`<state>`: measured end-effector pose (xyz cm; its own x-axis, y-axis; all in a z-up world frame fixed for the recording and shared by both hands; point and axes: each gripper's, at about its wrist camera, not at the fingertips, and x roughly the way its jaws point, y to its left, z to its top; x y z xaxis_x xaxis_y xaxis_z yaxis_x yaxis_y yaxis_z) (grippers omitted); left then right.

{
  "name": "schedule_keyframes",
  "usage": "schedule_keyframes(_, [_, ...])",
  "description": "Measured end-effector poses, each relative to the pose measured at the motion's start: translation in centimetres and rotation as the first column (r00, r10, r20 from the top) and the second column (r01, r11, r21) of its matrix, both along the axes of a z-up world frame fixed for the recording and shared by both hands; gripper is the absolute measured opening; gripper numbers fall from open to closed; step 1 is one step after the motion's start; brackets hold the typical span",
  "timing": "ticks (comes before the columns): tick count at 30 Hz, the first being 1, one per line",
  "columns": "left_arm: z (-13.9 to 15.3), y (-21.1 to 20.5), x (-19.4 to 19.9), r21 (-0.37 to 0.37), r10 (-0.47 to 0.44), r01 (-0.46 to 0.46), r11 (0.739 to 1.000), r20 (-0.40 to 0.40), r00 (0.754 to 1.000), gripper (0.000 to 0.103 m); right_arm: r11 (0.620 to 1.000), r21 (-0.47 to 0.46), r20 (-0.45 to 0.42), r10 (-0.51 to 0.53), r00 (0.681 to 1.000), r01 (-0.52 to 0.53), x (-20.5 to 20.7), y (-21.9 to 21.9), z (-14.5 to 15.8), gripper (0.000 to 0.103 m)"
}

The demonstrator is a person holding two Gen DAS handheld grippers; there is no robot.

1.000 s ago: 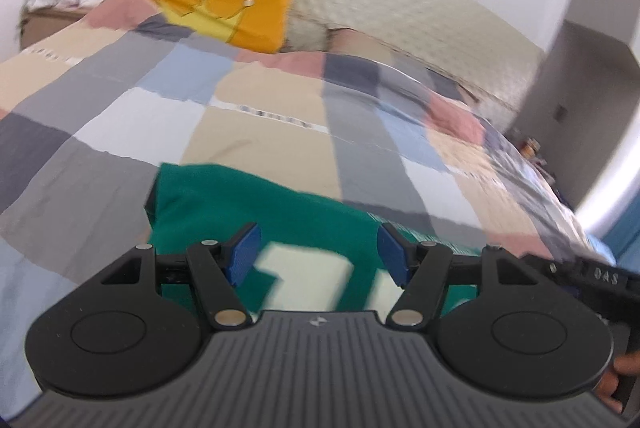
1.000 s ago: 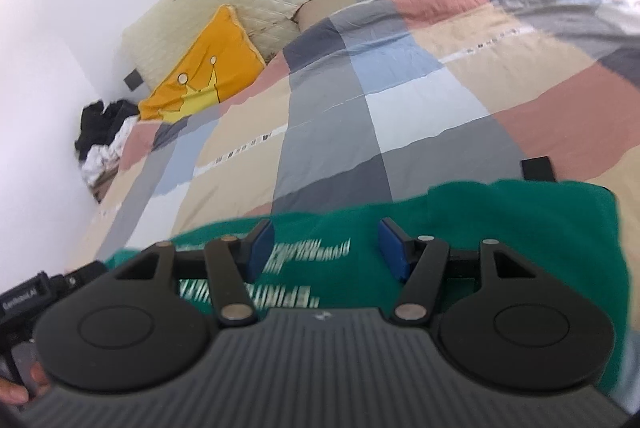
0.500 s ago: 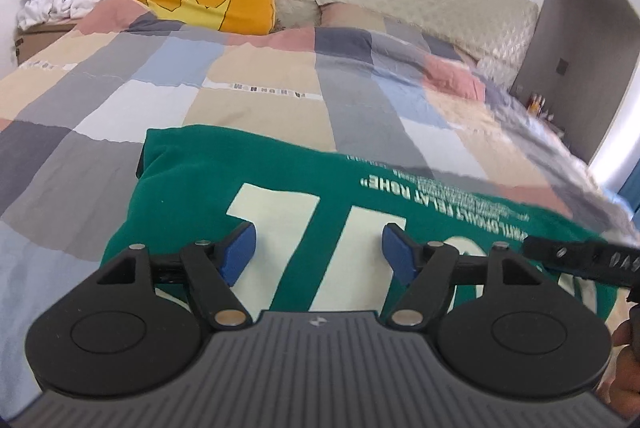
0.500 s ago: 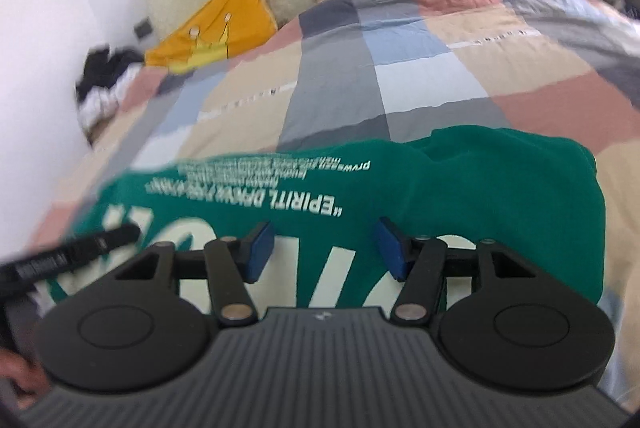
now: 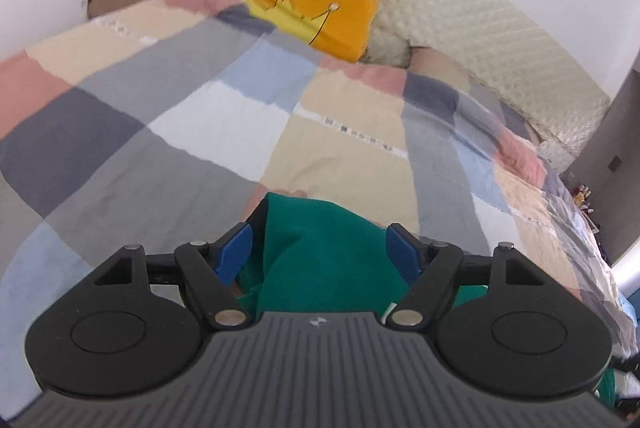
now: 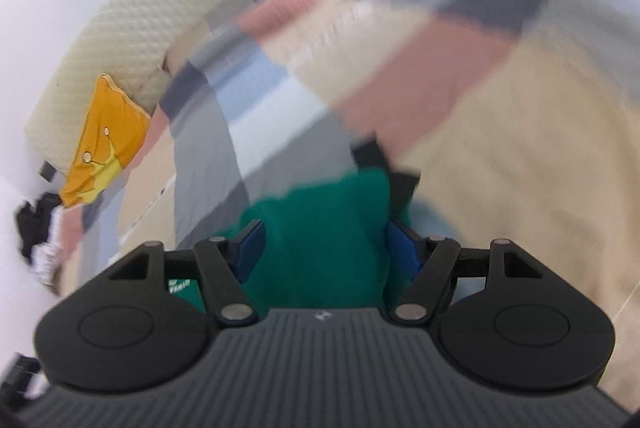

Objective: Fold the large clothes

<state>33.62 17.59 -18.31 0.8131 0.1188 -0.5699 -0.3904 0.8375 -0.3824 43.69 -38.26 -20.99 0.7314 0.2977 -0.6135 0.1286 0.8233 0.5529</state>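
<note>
Clearly, a green garment (image 5: 320,248) is seen lying on the patchwork quilt (image 5: 200,132) of a bed, with one end of it bunched between the blue pads of each claw. The left claw (image 5: 318,252) is spread and opening; green fabric sits between its jaws, though no pad is seen pressing on it. The right claw (image 6: 324,248) is likewise opening around a fold of the garment (image 6: 320,228) (this view is heavily blurred, so contact at the right-hand pad cannot be told). An orange crown cushion (image 5: 316,8) is propped against the cream quilted headboard (image 5: 460,28), well apart from the garment.
</note>
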Motion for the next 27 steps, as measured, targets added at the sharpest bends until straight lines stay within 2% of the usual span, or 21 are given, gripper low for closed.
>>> schedule_keyframes(2, [-0.9,0.7,1.2,-0.049,-0.010,0.008,0.999,-0.031,0.999,0.078,0.999,0.052,-0.053,0.004,0.999,-0.001,0.6,-0.3,-1.2,0.070])
schedule_keyframes(5, [-2.1,1.3,2.8,-0.106,-0.029,0.023,0.994,-0.057,0.998,0.078,0.995,0.096,-0.088,0.019,0.996,-0.010,1.0,-0.1,-1.9,0.070])
schedule_keyframes(10, [-3.5,0.7,4.2,-0.113,-0.054,0.046,0.993,-0.075,0.996,0.076,0.996,0.086,-0.119,0.045,0.992,-0.035,1.1,0.4,-2.4,0.070])
schedule_keyframes(12, [-3.5,0.4,4.2,-0.092,-0.060,0.053,0.994,-0.069,0.996,0.067,0.993,0.115,-0.140,0.039,0.989,-0.023,1.5,0.1,-2.9,0.070])
schedule_keyframes(14, [-3.6,0.0,4.1,-0.073,-0.052,0.046,0.996,-0.074,0.996,0.047,0.992,0.123,-0.141,0.049,0.989,-0.032,1.6,0.4,-3.0,0.070])
schedule_keyframes(15, [-3.5,-0.3,4.1,-0.059,-0.047,0.043,0.997,-0.075,0.996,0.040,0.990,0.130,-0.134,0.067,0.989,-0.049,1.6,0.5,-2.9,0.068])
schedule_keyframes(17, [-3.2,-0.6,3.7,-0.041,-0.033,0.031,0.999,-0.059,0.998,0.024,0.977,0.201,-0.123,0.102,0.987,-0.075,1.7,0.4,-3.0,0.060])
schedule_keyframes(18, [-3.0,-0.6,3.4,-0.045,-0.025,0.023,0.999,-0.047,0.999,0.022,0.975,0.208,-0.116,0.108,0.987,-0.082,1.8,0.4,-2.8,0.045])
schedule_keyframes(20, [-2.5,-0.4,2.5,-0.066,-0.004,0.002,0.998,-0.020,1.000,0.017,0.976,0.190,-0.068,0.123,0.990,-0.108,1.4,0.6,-1.9,0.033])
schedule_keyframes(23, [-1.6,0.1,0.9,-0.086,0.028,-0.026,0.996,0.015,1.000,0.013,0.974,0.171,0.022,0.148,0.989,-0.149,0.9,1.1,-0.2,0.027])
schedule_keyframes(27, [-0.4,1.3,-1.3,-0.141,0.074,-0.062,0.988,0.080,0.994,0.011,0.959,0.179,0.136,0.195,0.971,-0.218,0.8,1.5,2.5,0.025])
